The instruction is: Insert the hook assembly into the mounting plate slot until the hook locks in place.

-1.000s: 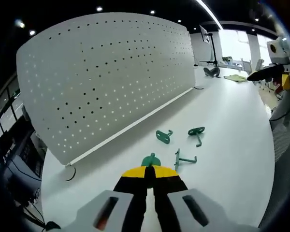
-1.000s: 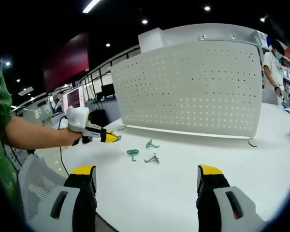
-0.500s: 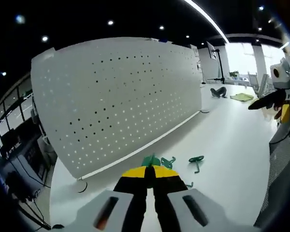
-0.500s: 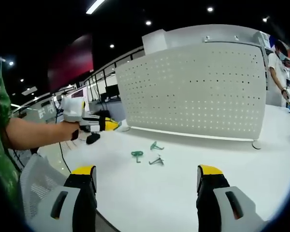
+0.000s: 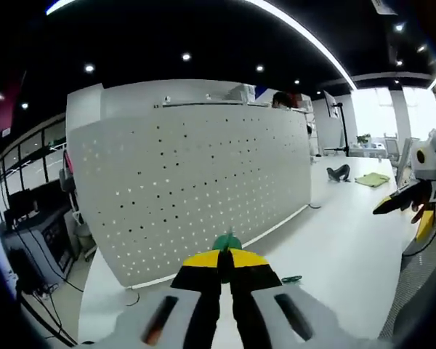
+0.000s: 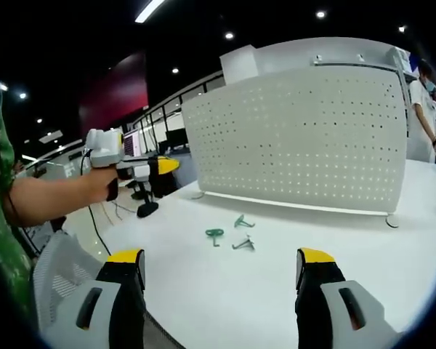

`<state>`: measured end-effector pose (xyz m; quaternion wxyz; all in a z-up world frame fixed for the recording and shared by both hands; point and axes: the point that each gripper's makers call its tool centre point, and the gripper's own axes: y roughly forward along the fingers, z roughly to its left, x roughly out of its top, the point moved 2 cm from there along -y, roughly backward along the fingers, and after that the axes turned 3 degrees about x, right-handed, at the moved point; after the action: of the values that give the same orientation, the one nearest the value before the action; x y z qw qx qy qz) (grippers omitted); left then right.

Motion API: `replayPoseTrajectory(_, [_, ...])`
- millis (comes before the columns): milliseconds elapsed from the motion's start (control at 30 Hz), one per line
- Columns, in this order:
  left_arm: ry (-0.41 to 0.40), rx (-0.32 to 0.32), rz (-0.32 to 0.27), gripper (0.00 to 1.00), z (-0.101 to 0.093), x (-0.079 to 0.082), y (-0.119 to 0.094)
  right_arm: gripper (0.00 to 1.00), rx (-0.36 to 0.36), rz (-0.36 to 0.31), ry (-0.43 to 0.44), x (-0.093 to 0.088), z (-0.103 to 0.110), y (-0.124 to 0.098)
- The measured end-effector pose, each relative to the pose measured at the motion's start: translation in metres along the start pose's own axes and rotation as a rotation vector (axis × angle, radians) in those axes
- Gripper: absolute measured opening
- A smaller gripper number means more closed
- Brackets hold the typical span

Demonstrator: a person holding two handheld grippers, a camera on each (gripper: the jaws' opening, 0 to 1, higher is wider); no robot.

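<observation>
Left gripper is clamped tight on one green hook, raised in front of the white pegboard, which stands upright on the white table. Right gripper hangs with jaws wide apart, nothing in them. Three more green hooks lie loose together near the board's bottom edge, with loads of bare tabletop all around them
</observation>
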<state>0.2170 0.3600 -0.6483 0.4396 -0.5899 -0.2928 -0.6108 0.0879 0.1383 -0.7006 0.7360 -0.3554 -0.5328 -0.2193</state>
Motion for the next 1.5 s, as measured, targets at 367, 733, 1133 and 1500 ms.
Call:
replayPoseTrajectory(367, [-0.106, 0.016, -0.103, 0.03, -0.011, 0.035, -0.018, 0.87, 0.031, -0.019, -0.009, 0.007, 0.006, -0.002])
replayPoseTrajectory(733, [-0.155, -0.001, -0.184, 0.03, -0.026, 0.061, -0.033, 0.81, 0.082, -0.138, -0.003, 0.055, 0.018, -0.002])
replayPoseTrajectory(1133, [-0.145, -0.046, -0.195, 0.03, -0.049, 0.068, -0.039, 0.47, 0.162, -0.269, 0.073, 0.11, 0.026, 0.004])
replayPoseTrajectory(1500, [-0.143, -0.075, -0.217, 0.03, -0.062, 0.079, -0.039, 0.31, 0.234, -0.302, 0.067, 0.141, 0.046, 0.02])
